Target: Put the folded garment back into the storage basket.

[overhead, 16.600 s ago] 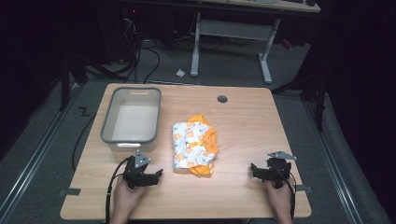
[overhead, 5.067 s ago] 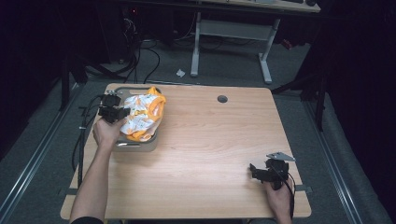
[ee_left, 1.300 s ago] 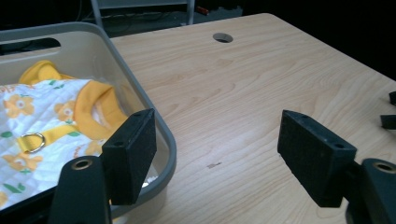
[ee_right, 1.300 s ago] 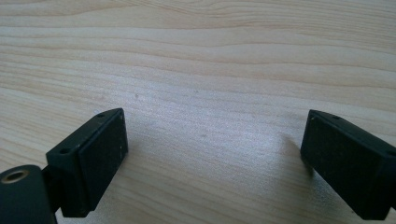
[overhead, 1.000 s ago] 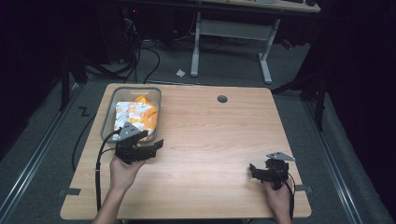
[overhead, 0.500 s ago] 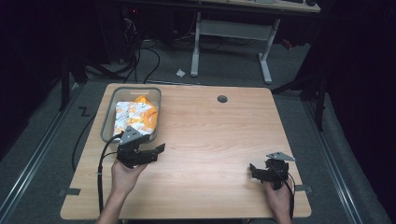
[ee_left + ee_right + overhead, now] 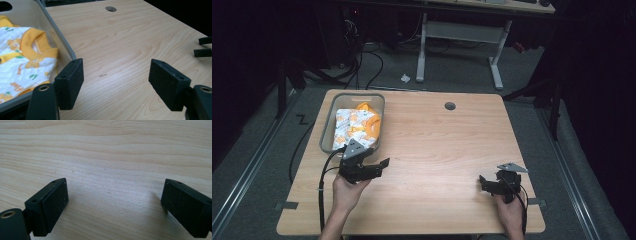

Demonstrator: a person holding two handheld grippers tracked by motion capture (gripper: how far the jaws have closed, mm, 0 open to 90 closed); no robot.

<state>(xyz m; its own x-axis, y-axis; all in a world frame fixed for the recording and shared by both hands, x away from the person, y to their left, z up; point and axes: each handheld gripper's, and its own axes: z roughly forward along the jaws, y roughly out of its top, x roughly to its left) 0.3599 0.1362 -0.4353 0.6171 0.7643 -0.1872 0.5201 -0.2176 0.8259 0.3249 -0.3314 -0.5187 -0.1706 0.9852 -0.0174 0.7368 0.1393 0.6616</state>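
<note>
We judge the job basically done: garment (image 7: 354, 126) lies in the bin (image 7: 326, 134), our left gripper (image 7: 379, 165) and right gripper (image 7: 482, 182) empty, jaws apart.

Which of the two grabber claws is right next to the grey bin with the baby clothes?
The left gripper, just below the bin with the clothes. The right gripper is at the table's other side.

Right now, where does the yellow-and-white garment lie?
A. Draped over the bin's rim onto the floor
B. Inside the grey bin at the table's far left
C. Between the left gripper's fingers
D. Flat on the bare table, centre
B: the garment lies inside the grey bin, and the left gripper stands open over bare table beside it.
</note>
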